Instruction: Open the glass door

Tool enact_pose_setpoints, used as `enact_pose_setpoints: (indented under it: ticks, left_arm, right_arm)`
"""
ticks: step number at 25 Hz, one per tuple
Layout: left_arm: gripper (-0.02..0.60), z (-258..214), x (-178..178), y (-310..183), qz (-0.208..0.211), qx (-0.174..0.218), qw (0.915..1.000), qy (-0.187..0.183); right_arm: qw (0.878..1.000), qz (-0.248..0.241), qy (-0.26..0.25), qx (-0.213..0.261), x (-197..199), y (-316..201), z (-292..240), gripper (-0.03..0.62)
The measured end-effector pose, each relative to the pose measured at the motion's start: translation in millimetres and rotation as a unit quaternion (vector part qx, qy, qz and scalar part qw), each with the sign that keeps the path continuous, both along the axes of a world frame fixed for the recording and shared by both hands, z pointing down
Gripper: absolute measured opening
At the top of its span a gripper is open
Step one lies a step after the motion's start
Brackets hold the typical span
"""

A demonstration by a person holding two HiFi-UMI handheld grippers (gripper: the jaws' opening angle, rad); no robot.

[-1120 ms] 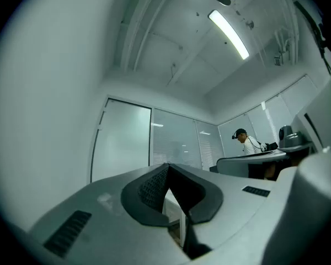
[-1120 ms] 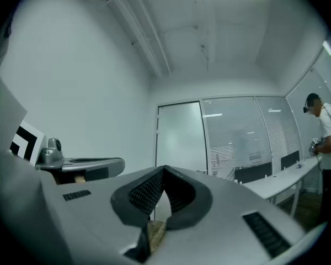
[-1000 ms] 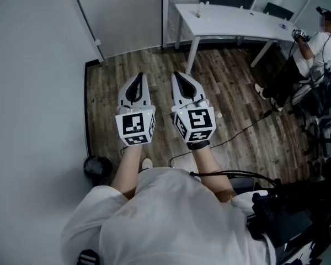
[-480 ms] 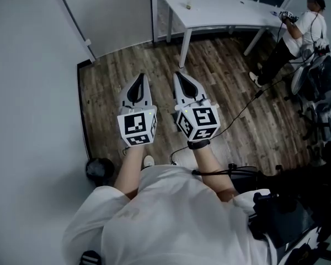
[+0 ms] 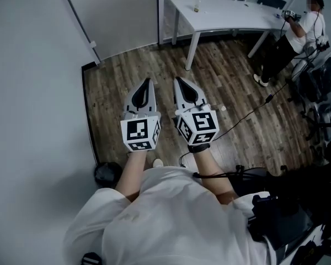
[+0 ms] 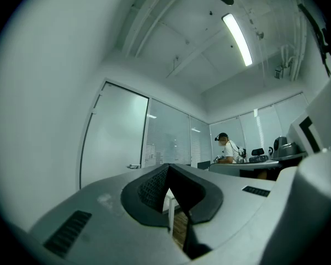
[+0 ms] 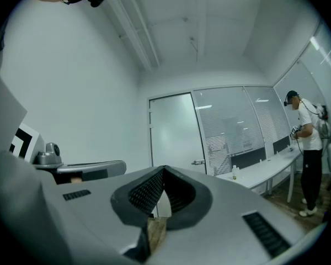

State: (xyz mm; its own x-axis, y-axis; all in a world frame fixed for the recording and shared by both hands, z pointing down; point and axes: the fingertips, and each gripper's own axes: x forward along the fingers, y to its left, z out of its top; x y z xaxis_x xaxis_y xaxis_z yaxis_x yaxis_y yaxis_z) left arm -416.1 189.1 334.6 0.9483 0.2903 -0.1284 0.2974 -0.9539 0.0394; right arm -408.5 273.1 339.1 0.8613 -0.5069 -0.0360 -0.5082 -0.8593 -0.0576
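Wood floor [image 5: 127,76] underneath, white wall [image 5: 33,93] off to the left of both tongs. Well ahead of the tips: glass door [image 7: 176,131], shut, standing tall (long way up and down), flat face turned toward the tongs. Small handle [image 7: 197,162] on its right edge, lying level. Left tongs [image 5: 147,84] and right tongs [image 5: 178,81] side by side, each pressed together, pinching nothing. Looks like the getting-close step, door not touched yet. Next, probably: go nearer, spread one pair, pinch the handle, push down, swing open.

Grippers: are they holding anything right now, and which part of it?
Nothing. The left gripper and right gripper are both shut and empty, out over the floor, well short of the door.
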Motion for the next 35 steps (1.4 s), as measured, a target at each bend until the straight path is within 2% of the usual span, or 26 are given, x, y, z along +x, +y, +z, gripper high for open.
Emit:
enact_pose_setpoints:
  ticks: [3,7,10,12,15,17,22,26,28,32,35]
  left_arm:
    - [0.002,-7.0,-8.6,-27.4,0.010,-0.015,0.9998,0.006]
    - [0.002,-4.9,-1.1,-62.8,0.005,-0.027,0.9996,0.001]
    - [0.002,4.2,1.5,-68.3,0.008,-0.064,0.9978,-0.012]
    - [0.003,2.0,12.5,-67.7,0.014,-0.074,0.9971,-0.006]
    - [0.003,1.8,46.5,-78.1,0.019,-0.068,0.9975,0.002]
    - [0.003,6.6,56.2,-82.0,0.017,-0.063,0.9979,-0.001]
    - [0.002,11.5,38.8,-82.1,0.009,-0.051,0.9986,-0.004]
    - [0.003,32.5,25.9,-67.6,-0.002,-0.049,0.9987,-0.010]
    - [0.002,34.5,56.9,-57.6,-0.002,-0.050,0.9987,-0.014]
    - [0.002,19.1,152.2,-34.0,0.005,-0.044,0.9990,-0.009]
    - [0.003,6.5,194.7,-3.9,0.016,-0.043,0.9989,0.007]
  right_arm:
    - [1.000,0.008,0.004,-0.006,-3.8,-25.8,-5.4,0.002]
    - [0.999,0.025,0.009,-0.022,4.2,-53.3,-5.3,0.002]
    - [0.999,0.030,0.004,-0.028,2.4,-61.3,0.0,0.002]
    - [0.999,0.037,0.007,-0.031,15.5,-65.3,-2.3,0.002]
    - [0.998,0.046,0.010,-0.038,53.2,-78.2,-2.5,0.002]
    - [0.998,0.039,0.006,-0.040,62.1,-82.9,0.9,0.002]
    - [0.999,0.023,0.006,-0.040,46.6,-87.4,4.6,0.002]
    - [0.999,0.013,0.002,-0.035,32.4,-72.9,24.7,0.002]
    - [0.999,0.019,-0.007,-0.033,61.2,-57.7,28.6,0.002]
    - [0.999,0.021,-0.012,-0.022,152.3,-28.0,16.6,0.002]
    - [1.000,0.016,0.002,-0.013,194.4,-0.7,2.0,0.002]
